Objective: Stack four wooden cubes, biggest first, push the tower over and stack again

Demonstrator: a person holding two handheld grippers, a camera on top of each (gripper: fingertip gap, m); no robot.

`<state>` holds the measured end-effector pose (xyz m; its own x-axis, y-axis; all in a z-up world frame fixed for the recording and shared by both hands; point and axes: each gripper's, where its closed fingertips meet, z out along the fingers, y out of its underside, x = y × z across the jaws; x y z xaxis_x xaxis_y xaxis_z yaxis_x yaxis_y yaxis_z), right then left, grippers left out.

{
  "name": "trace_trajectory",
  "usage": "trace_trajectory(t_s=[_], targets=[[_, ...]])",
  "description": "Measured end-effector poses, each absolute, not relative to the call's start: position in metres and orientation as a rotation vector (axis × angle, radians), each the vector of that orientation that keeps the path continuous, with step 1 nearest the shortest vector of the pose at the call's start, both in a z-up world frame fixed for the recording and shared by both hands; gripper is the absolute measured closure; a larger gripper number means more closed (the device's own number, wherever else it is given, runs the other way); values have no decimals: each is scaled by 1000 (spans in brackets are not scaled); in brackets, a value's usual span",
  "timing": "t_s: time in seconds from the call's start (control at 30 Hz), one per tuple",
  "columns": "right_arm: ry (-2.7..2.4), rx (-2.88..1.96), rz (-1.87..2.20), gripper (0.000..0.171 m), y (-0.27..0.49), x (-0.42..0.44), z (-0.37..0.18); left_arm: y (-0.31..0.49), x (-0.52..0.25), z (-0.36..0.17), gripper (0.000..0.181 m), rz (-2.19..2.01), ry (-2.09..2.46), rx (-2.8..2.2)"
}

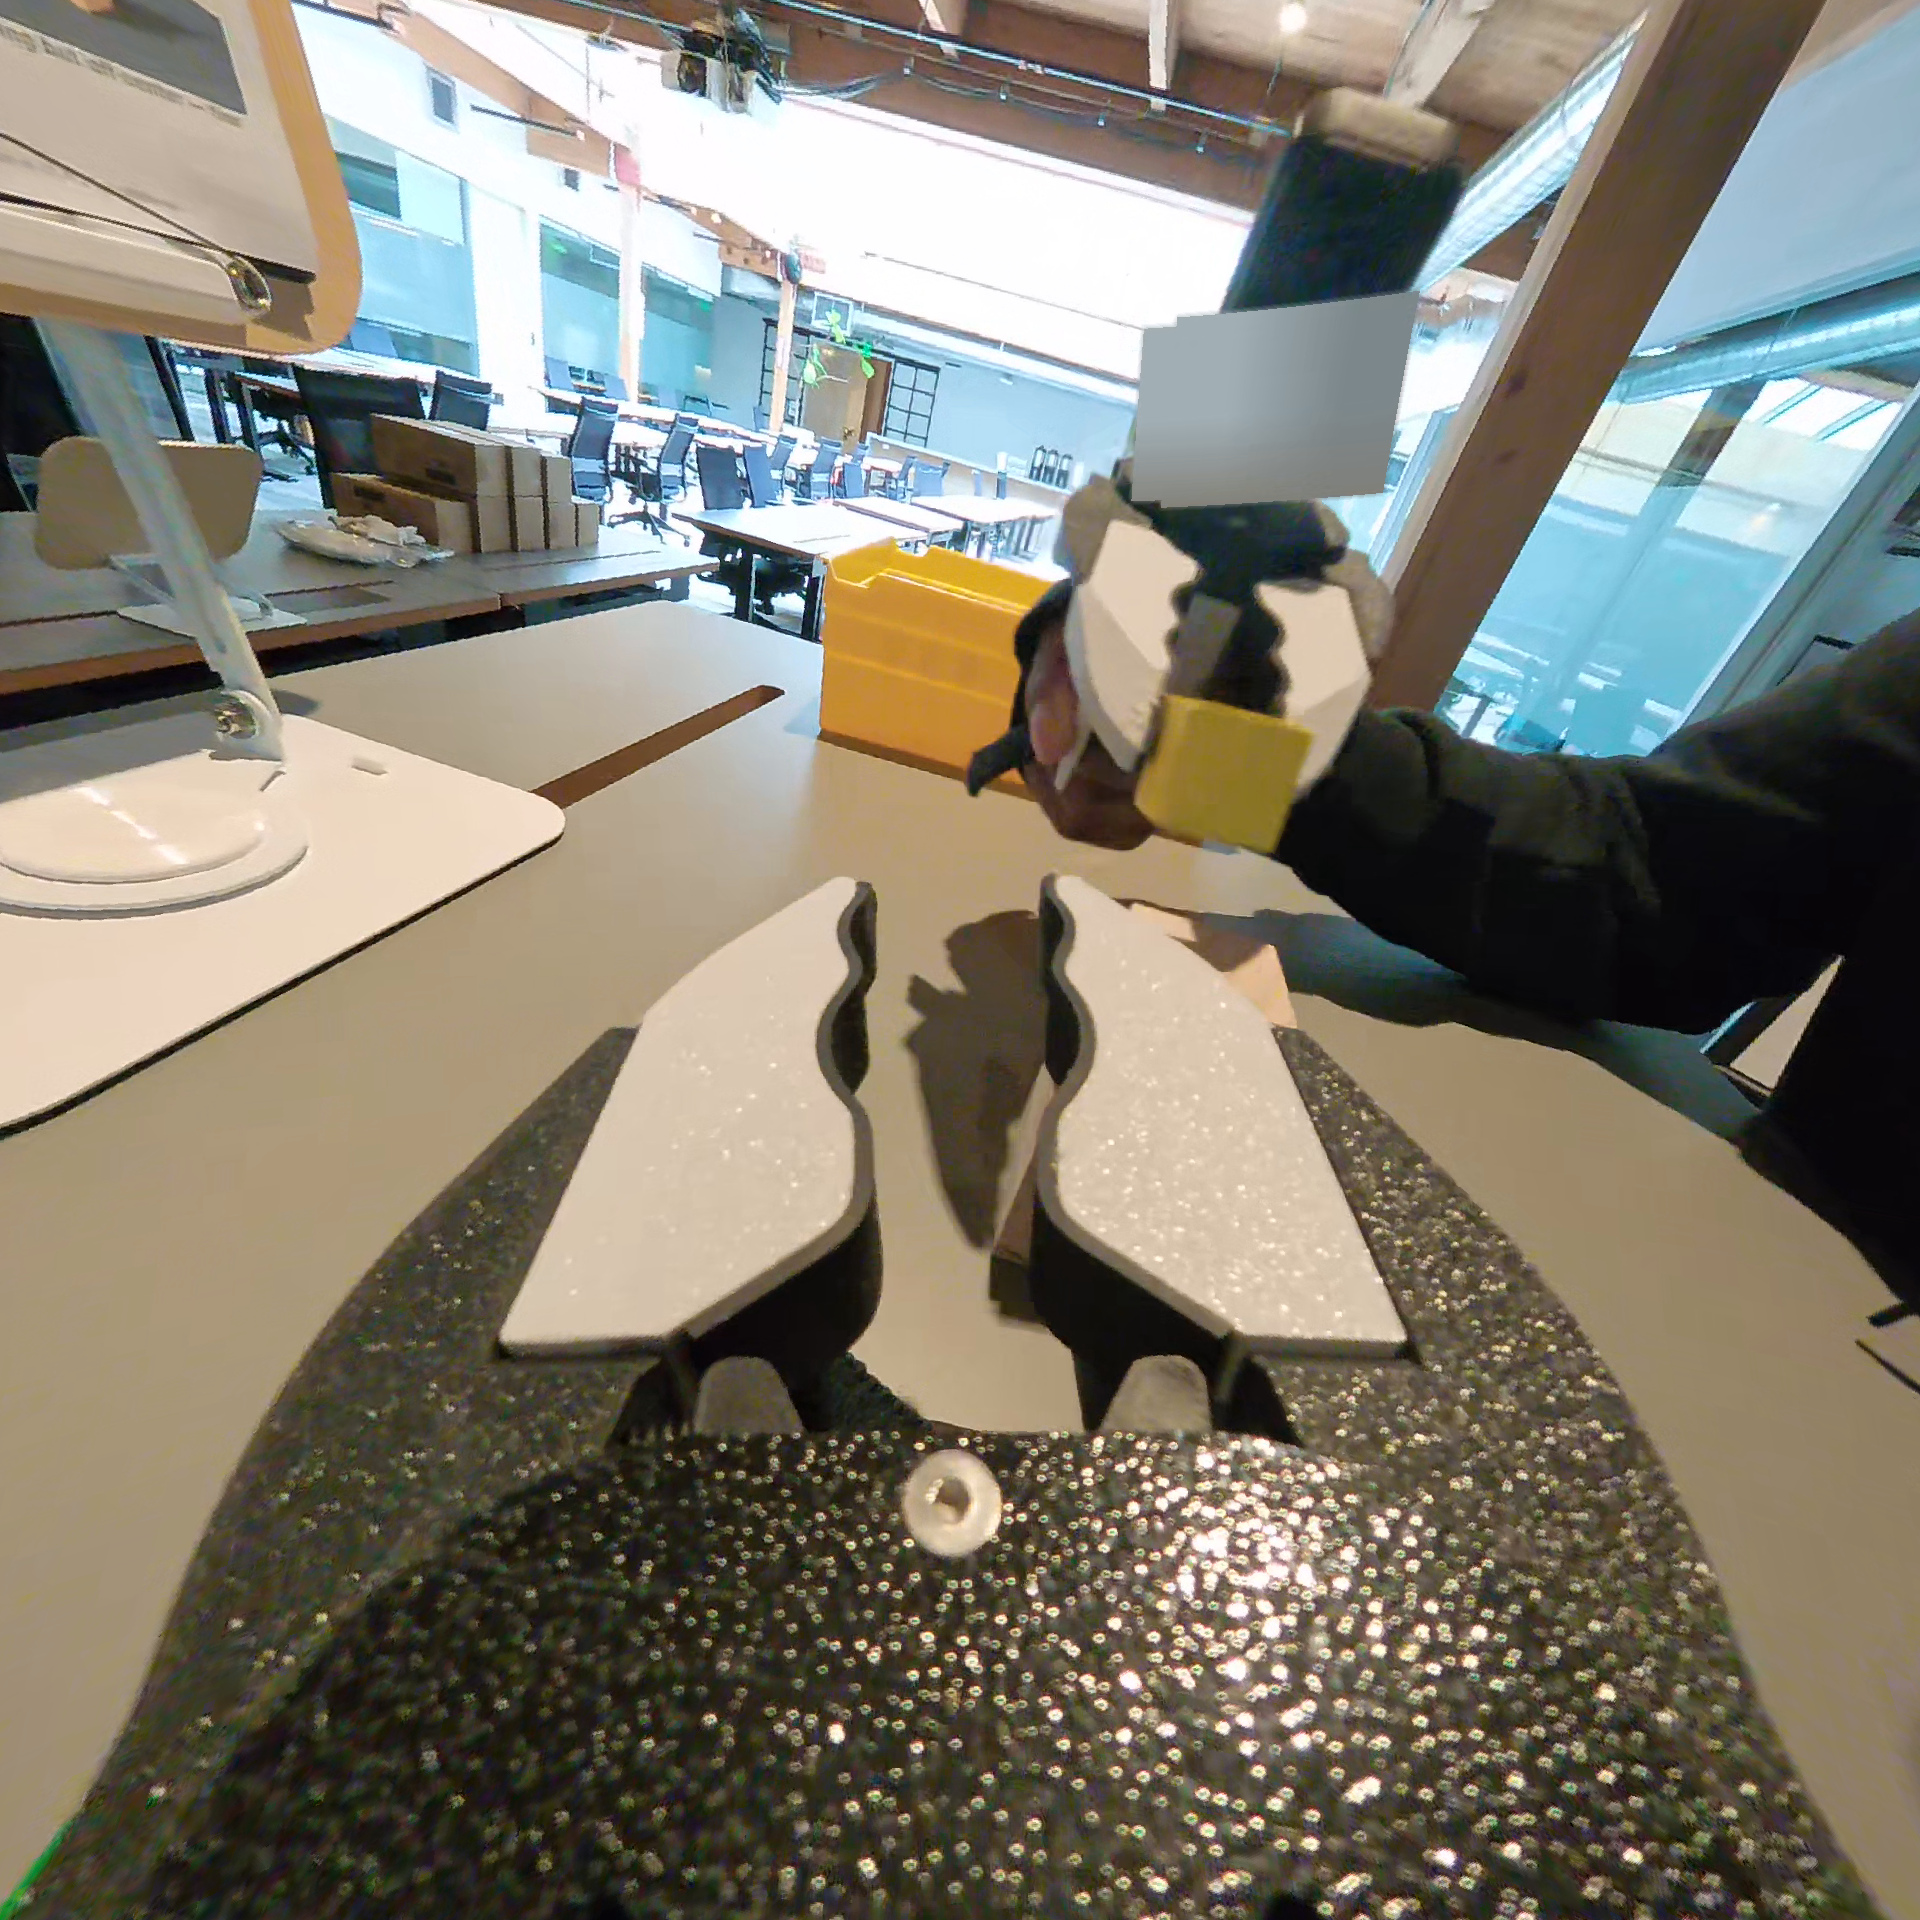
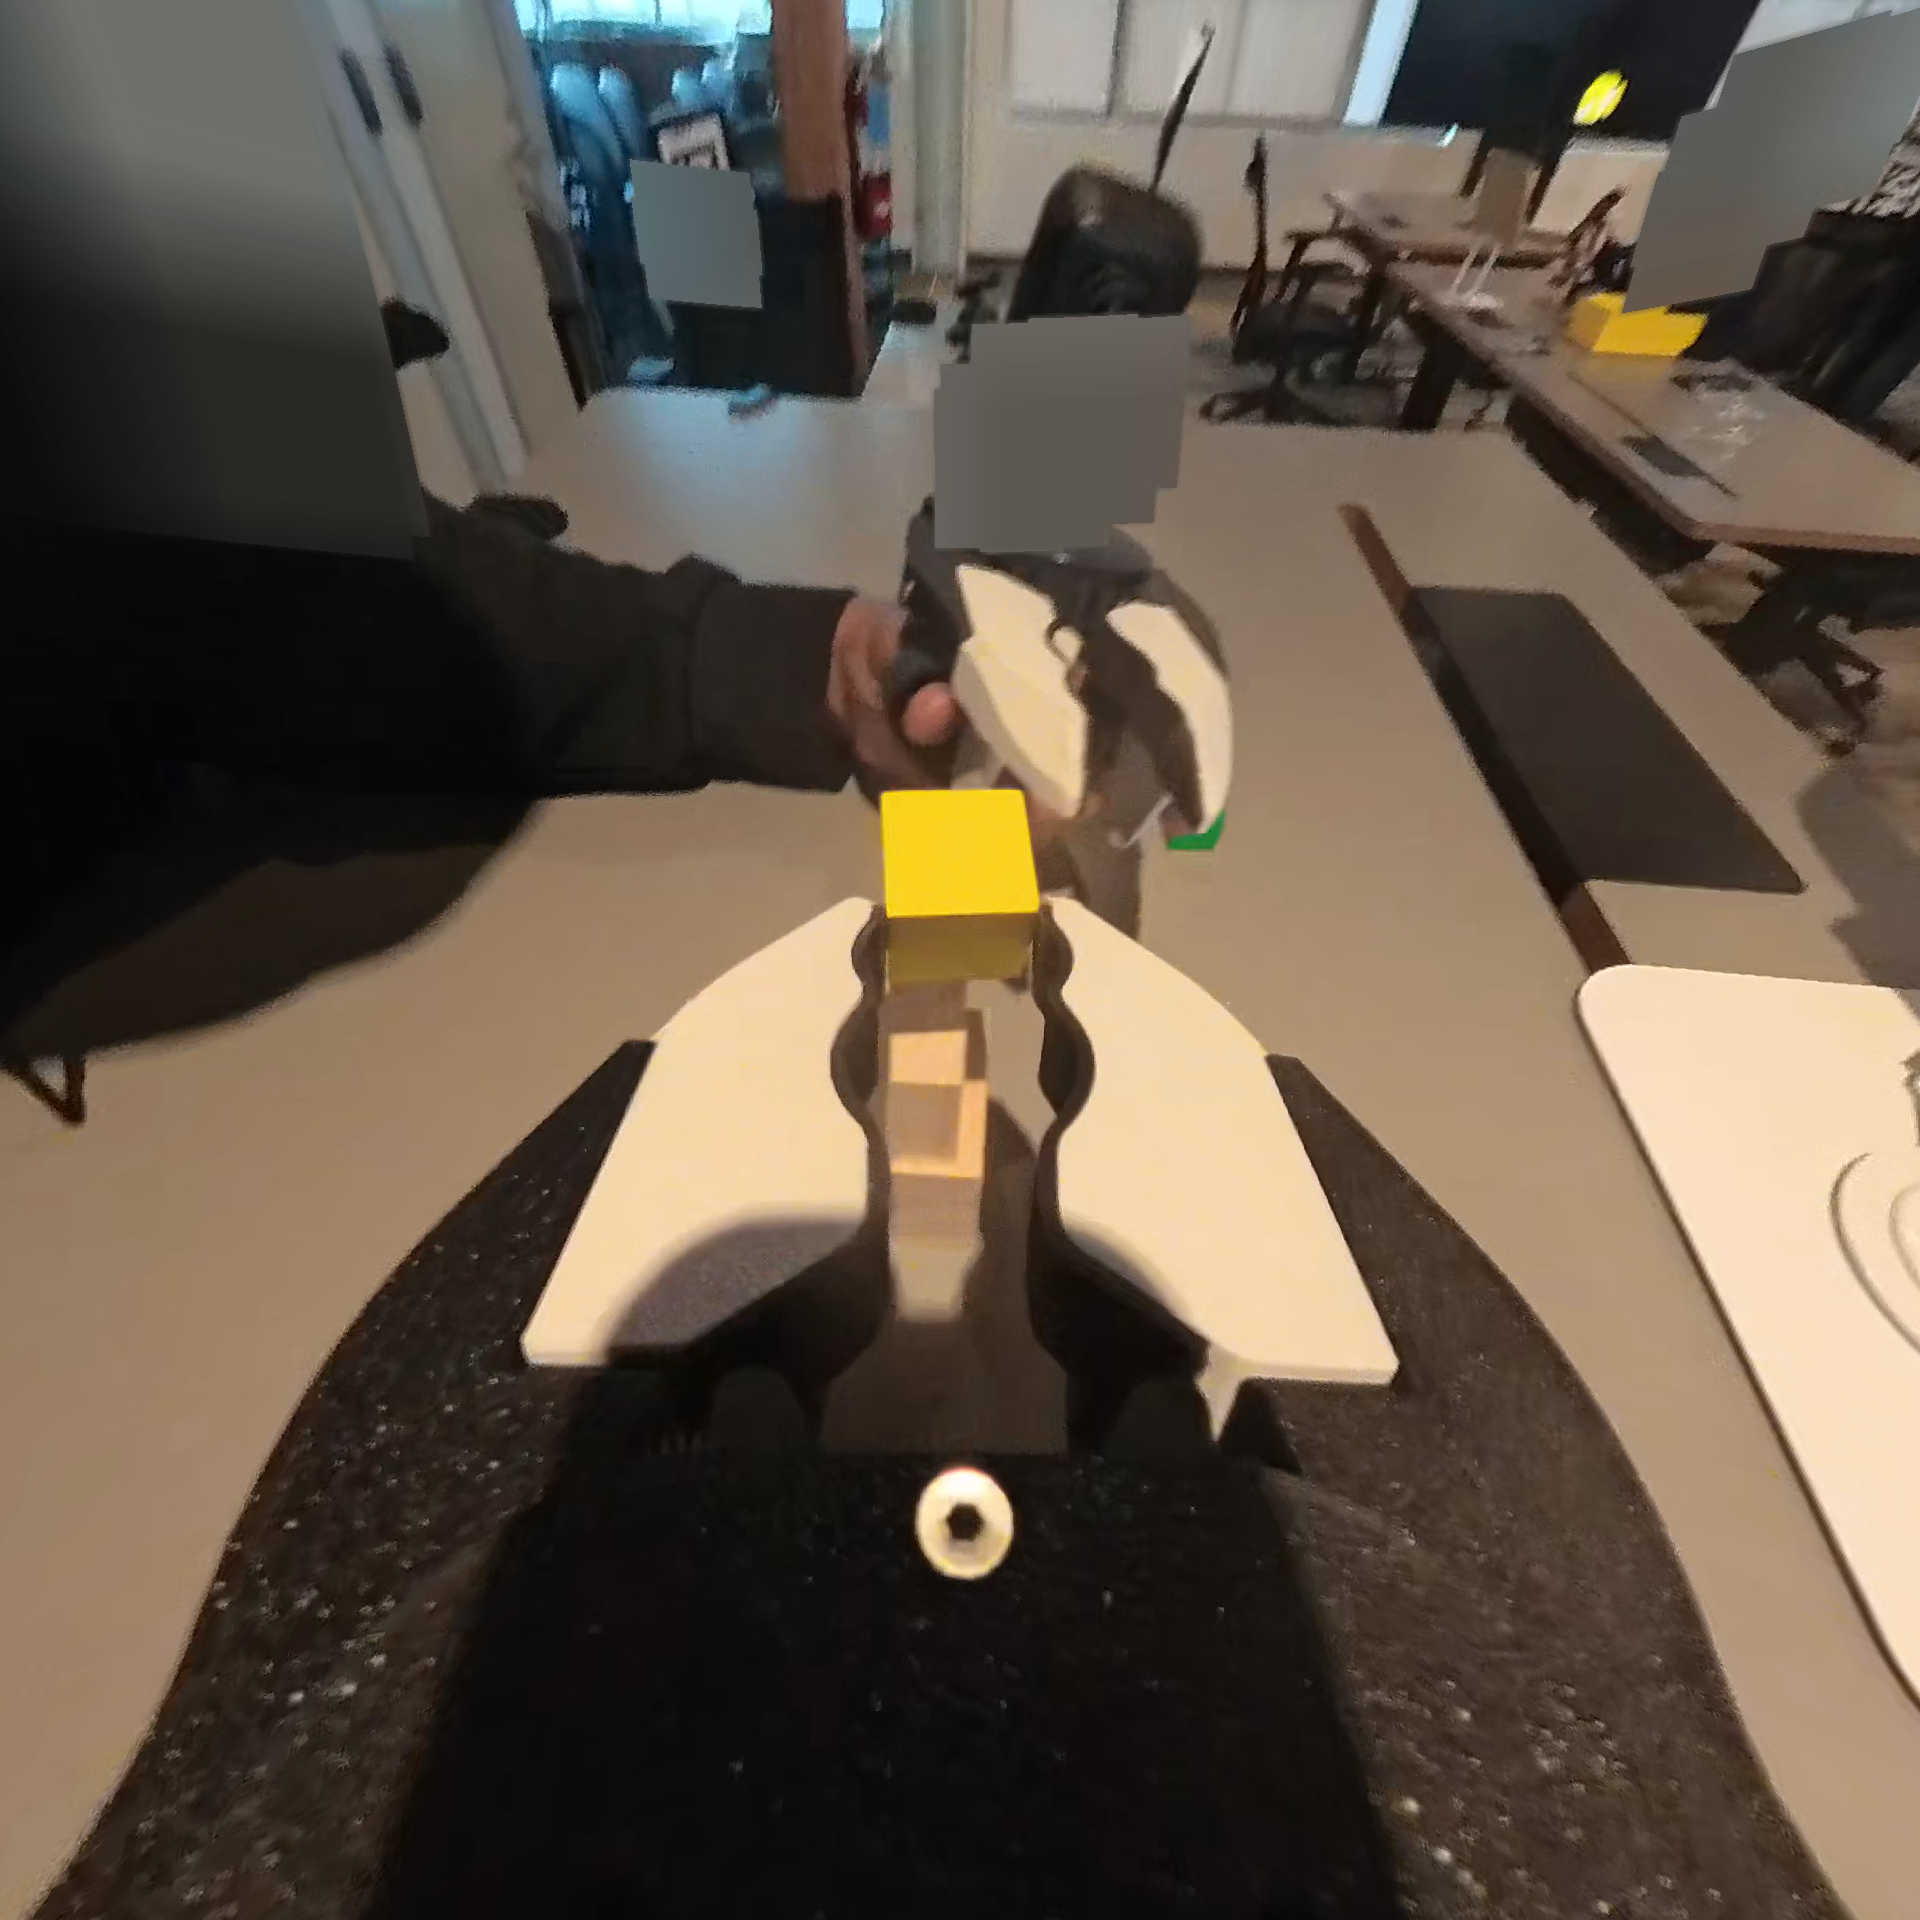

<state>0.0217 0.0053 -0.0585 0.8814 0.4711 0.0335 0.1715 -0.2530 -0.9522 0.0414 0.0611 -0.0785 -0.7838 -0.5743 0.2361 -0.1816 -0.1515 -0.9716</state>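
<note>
While the right tool (image 2: 961, 935) pinches the yellow cube (image 2: 958, 883) above the plain wooden cubes (image 2: 935, 1122), seemingly a stack though blurred, the left tool (image 1: 958, 914) hangs spread and empty over the counter (image 1: 416, 1195). Placing is in hand; next comes a centred, level lowering before release.

White-fingered black tongs (image 1: 958, 904), dark sleeves (image 1: 1579, 862)

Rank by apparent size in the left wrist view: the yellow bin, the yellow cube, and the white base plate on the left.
Largest to smallest as they look:
1. White base plate, though it sits nearest the camera.
2. Yellow bin.
3. Yellow cube, held in the right gripper.
</note>
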Motion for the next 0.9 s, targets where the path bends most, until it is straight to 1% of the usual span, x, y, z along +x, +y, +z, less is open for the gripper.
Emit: trace_trajectory(t_s=[0.1,0.4,0.9], targets=[[-537,-1906,305,144,5,12,-75,61,41,-78,154,-2018,1834,-857],[-547,-1975,297,144,3,11,-88,62,43,-79,158,-2021,1838,-874],[-541,-2003,288,144,2,10,-88,61,43,-80,163,-2022,1845,-868]])
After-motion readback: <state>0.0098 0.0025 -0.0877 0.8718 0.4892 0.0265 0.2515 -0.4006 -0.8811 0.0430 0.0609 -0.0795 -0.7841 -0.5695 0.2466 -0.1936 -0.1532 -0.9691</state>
